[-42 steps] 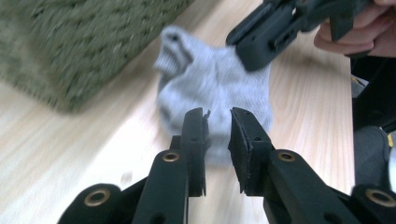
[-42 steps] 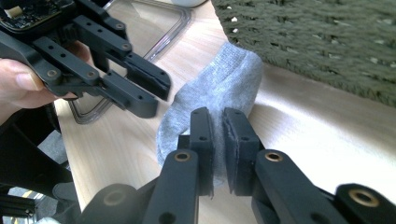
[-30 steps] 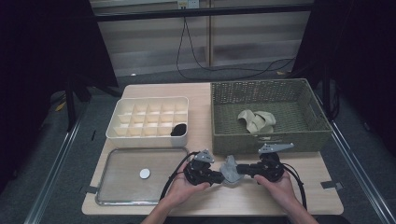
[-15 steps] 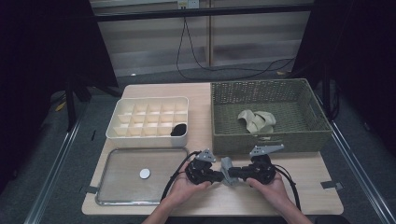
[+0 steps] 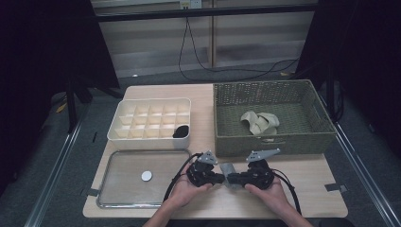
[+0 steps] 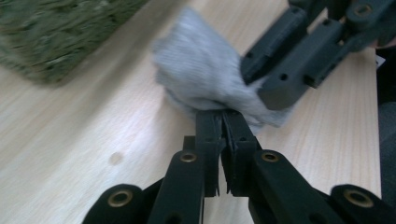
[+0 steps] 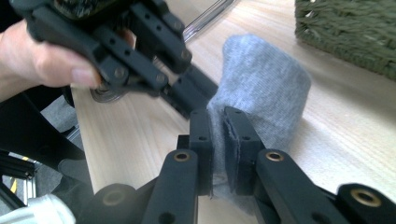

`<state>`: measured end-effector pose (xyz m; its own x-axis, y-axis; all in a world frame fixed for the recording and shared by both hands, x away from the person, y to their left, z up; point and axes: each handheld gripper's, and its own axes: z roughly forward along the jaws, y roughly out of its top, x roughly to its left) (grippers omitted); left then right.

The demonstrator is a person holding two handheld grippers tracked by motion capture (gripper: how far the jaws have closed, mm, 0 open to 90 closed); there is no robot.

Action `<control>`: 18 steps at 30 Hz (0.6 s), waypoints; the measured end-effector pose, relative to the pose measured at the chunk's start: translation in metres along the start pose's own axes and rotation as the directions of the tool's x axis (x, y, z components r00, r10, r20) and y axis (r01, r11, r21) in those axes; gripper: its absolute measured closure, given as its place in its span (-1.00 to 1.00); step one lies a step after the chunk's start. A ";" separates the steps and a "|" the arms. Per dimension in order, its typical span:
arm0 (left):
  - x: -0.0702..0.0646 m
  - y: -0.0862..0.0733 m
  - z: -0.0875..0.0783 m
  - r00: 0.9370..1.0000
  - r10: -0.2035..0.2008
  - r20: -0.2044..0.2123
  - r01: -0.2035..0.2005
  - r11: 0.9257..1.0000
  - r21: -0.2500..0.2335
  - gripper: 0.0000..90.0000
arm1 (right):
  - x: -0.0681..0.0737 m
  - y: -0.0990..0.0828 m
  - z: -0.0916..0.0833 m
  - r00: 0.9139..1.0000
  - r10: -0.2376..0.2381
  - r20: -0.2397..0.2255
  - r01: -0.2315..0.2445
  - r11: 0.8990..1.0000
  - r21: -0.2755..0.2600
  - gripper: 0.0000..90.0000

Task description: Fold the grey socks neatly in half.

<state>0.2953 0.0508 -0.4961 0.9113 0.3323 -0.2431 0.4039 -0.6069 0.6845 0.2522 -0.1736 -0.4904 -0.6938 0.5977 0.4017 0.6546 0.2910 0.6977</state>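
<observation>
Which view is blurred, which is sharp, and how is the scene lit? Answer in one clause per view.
Left gripper view: the grey sock and green basket are smeared soft; right gripper view: the sock's knit is crisp, while the left gripper and the hand behind it are slightly soft; high view: the table is bright against dark surroundings.

Grey sock (image 6: 205, 74), olive basket (image 5: 269, 97)

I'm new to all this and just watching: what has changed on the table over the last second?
The right gripper, clamped on the grey sock, slid left toward the left gripper, whose jaws have just been closing and now pinch the sock too. The divided box, basket and tray stayed put.
</observation>
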 end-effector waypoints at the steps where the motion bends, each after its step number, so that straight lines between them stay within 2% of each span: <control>1: 0.002 0.000 -0.003 1.000 -0.015 0.016 0.015 1.000 -0.015 0.90 | 0.000 -0.001 0.001 1.000 -0.004 0.001 0.004 1.000 0.000 0.83; 3: 0.004 0.001 -0.009 1.000 -0.027 0.015 0.028 0.999 -0.034 0.88 | 0.000 -0.001 0.001 1.000 0.000 0.005 0.000 1.000 0.005 0.84; 6: 0.005 0.003 -0.018 1.000 -0.015 0.017 0.016 0.998 -0.066 0.79 | 0.002 -0.002 0.002 1.000 -0.005 0.010 0.004 1.000 0.007 0.84; 7: 0.002 0.005 -0.021 1.000 -0.002 0.022 0.004 0.996 -0.087 0.72 | 0.002 -0.002 0.002 1.000 -0.004 0.009 0.004 1.000 0.006 0.84; 9: -0.003 0.009 -0.025 1.000 0.006 0.016 -0.004 0.995 -0.100 0.61 | 0.002 -0.003 0.002 1.000 -0.010 0.005 0.010 1.000 0.007 0.84; 14: -0.001 0.014 -0.023 1.000 -0.014 0.011 0.015 0.993 -0.114 0.38 | 0.003 -0.004 0.002 1.000 -0.011 0.006 0.011 1.000 0.007 0.84; 18: -0.001 0.019 -0.022 1.000 -0.012 0.017 0.014 0.992 -0.124 0.29 | 0.004 -0.005 0.003 1.000 -0.016 0.006 0.016 1.000 0.008 0.84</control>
<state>0.3002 0.0547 -0.4677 0.9075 0.3278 -0.2628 0.4038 -0.5077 0.7611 0.2467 -0.1704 -0.4936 -0.7026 0.5976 0.3864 0.6456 0.3069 0.6992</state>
